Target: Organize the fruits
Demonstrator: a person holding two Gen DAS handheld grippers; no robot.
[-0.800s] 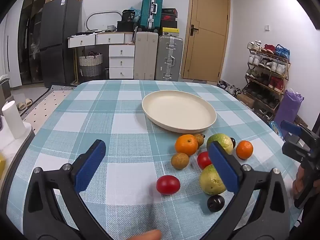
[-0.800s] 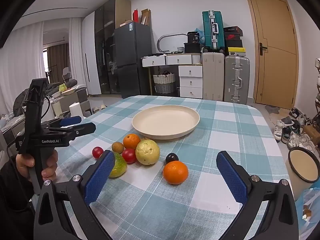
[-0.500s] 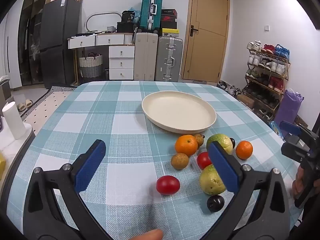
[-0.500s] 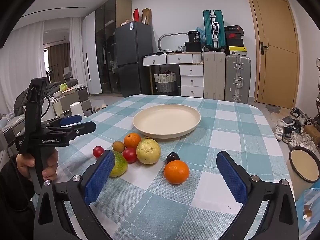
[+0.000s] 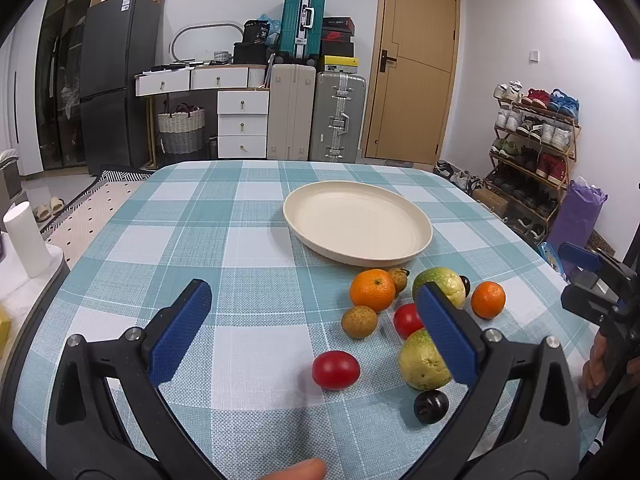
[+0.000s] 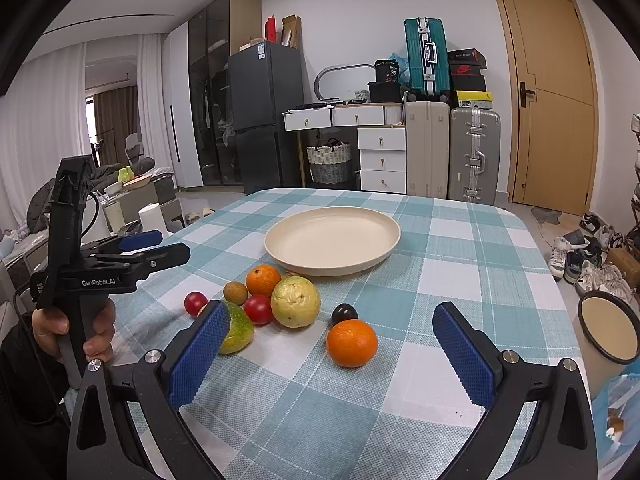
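Note:
A cream plate [image 5: 358, 220] [image 6: 332, 240] sits empty mid-table. In front of it lies a cluster of fruit: two oranges [image 5: 372, 290] [image 6: 352, 343], two yellow-green guavas [image 5: 422, 360] [image 6: 295, 301], red tomatoes [image 5: 335, 369] [image 6: 258, 309], a brown longan [image 5: 359, 321], dark plums [image 5: 430, 407] [image 6: 344, 314]. My left gripper [image 5: 312, 332] is open and empty above the nearest tomato. My right gripper [image 6: 330, 354] is open and empty, with the near orange between its pads. Each gripper shows in the other's view [image 6: 154, 246] [image 5: 588, 264].
The table has a teal checked cloth [image 5: 192, 240]. A paper roll [image 5: 26, 240] stands off its left edge. A round mirror [image 6: 608, 330] and shoes lie on the floor at the right. Suitcases, drawers and a fridge line the back wall.
Both grippers have barely moved; the views have shifted very slightly. No fruit has moved.

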